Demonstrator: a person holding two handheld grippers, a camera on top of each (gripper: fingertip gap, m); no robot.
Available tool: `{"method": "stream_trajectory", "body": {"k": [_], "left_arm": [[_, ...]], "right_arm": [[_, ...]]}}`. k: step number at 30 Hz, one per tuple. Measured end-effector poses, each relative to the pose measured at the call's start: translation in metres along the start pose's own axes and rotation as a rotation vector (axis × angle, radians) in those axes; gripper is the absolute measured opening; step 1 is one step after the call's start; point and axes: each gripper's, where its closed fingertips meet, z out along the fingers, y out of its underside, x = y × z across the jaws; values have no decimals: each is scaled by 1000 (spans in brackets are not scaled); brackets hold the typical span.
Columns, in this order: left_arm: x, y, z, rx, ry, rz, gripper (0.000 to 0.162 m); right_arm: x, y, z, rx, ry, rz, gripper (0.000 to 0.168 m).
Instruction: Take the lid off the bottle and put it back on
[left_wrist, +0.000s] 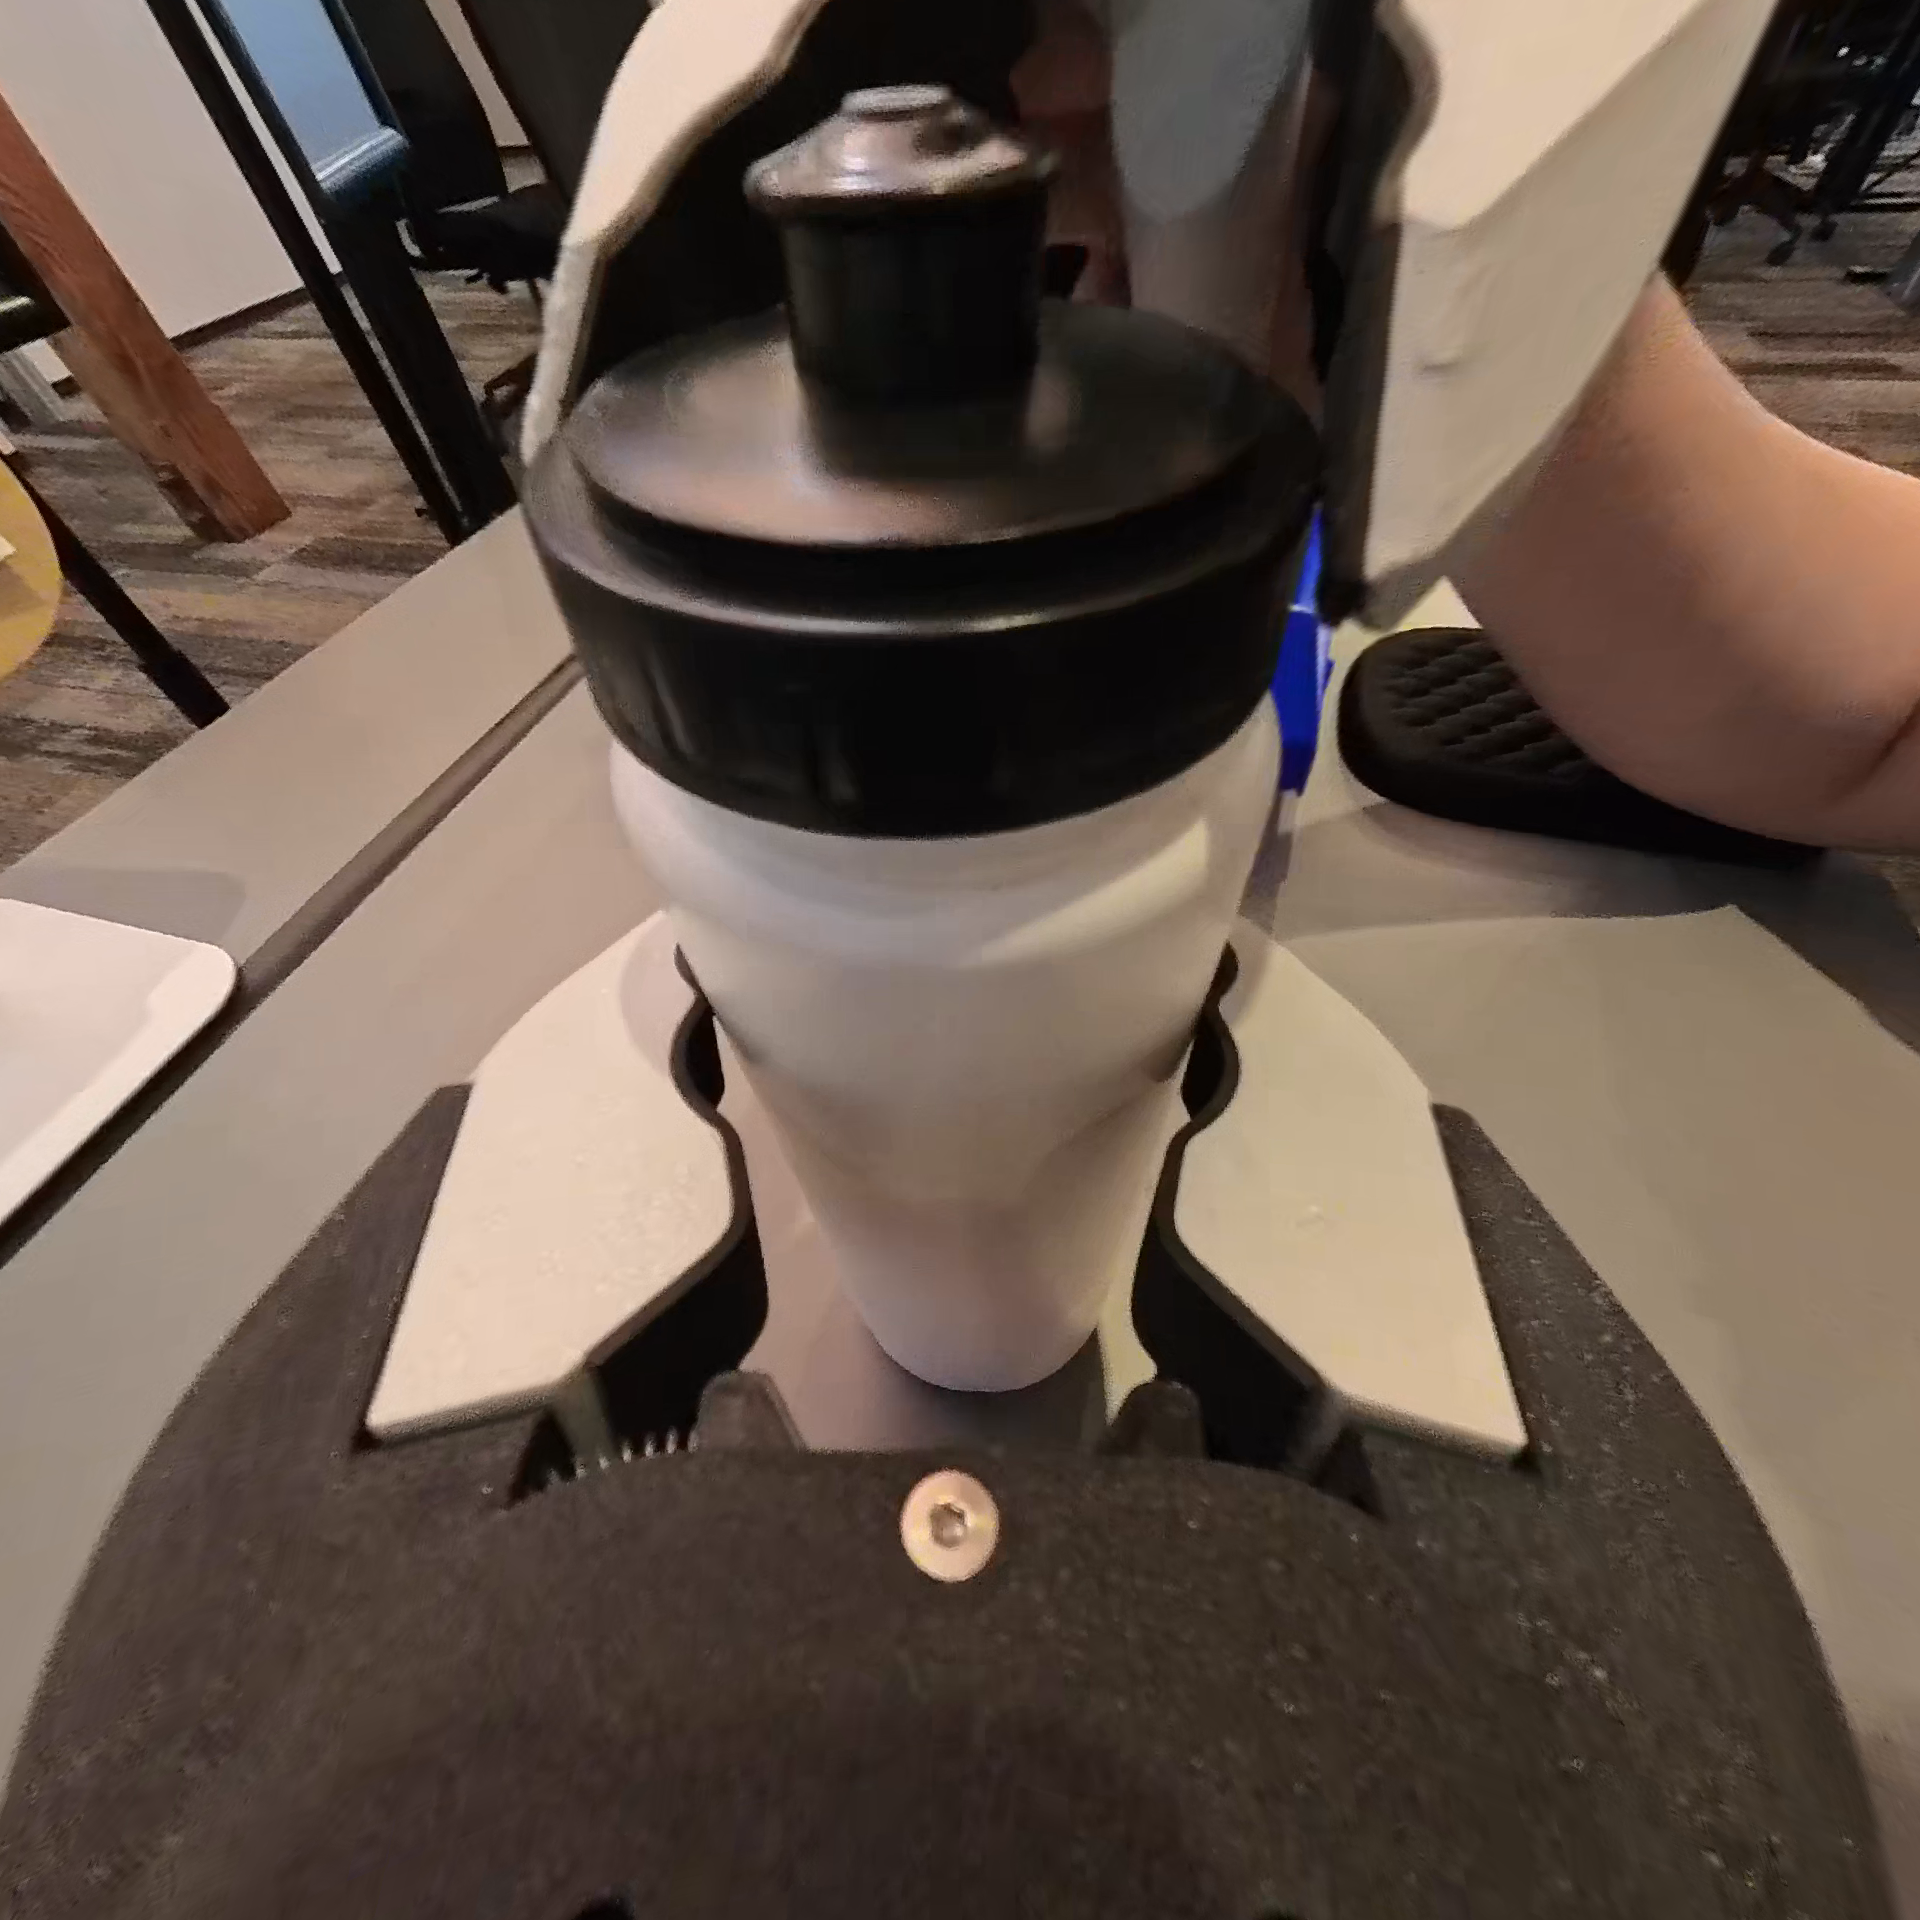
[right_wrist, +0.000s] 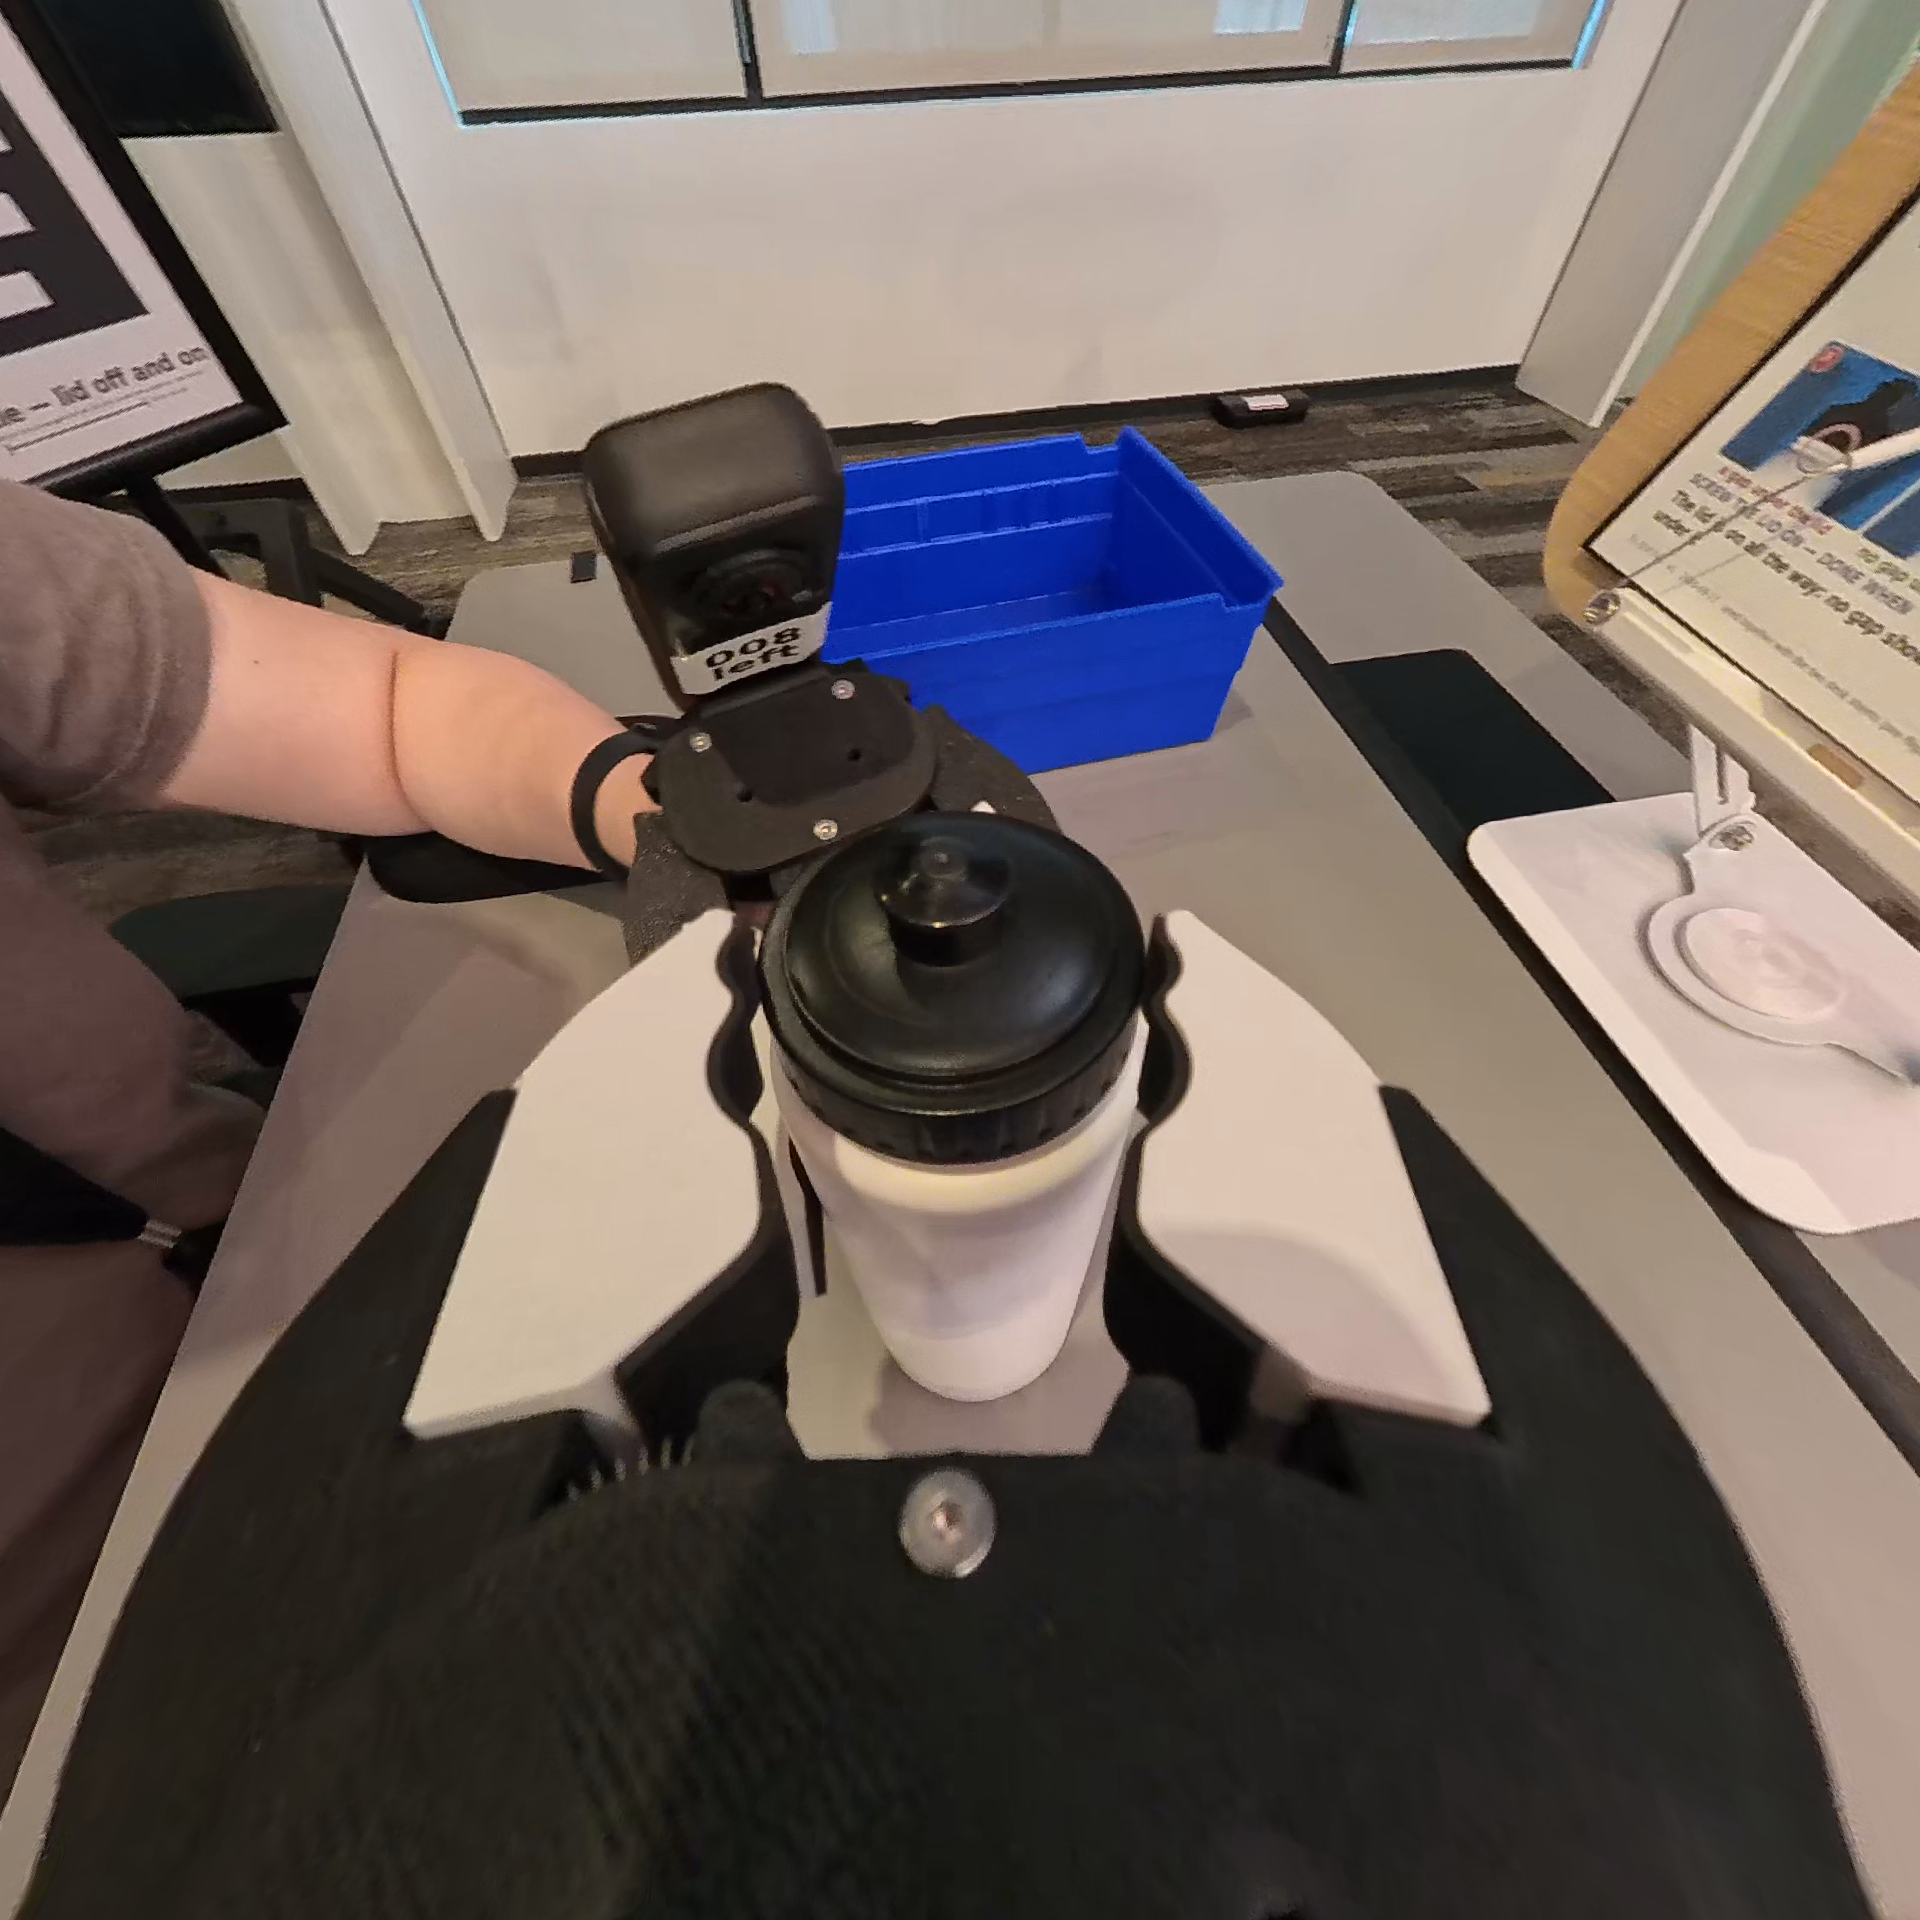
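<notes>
A white bottle (left_wrist: 935, 1143) with a black screw lid (left_wrist: 914, 644) and a pull spout stands upright on the grey table (left_wrist: 1558, 1039). My left gripper (left_wrist: 956, 987) is shut on the bottle's body below the lid, with both fingers pressed on its sides. My right gripper (right_wrist: 951, 987) comes from above and is shut on the lid (right_wrist: 935, 1049), one finger on each side of its rim. The bottle body (right_wrist: 966, 1268) hangs below it in that view. The right gripper's fingers (left_wrist: 561, 416) also show around the lid in the left wrist view.
A blue plastic bin (right_wrist: 1039, 603) stands behind the bottle on the table (right_wrist: 1299, 831). A white stand base (right_wrist: 1714, 987) holding a screen is at the right. A black pad (left_wrist: 1475, 727) lies under a person's forearm (left_wrist: 1714, 623). Chairs and table legs stand beyond the table edge.
</notes>
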Motion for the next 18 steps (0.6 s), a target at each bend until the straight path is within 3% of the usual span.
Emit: {"method": "stream_trajectory", "body": {"k": [10,15,18], "left_arm": [[-27,3,-8,-26,-338,-34,90],[-16,-3,-4,72,-197,102,99],[-6,-8,-6,132,-14,48,103]], "right_arm": [[13,-3,10,11,153,48,73],[12,-2,5,18,99,45,73],[9,-2,4,20,65,24,73]]}}
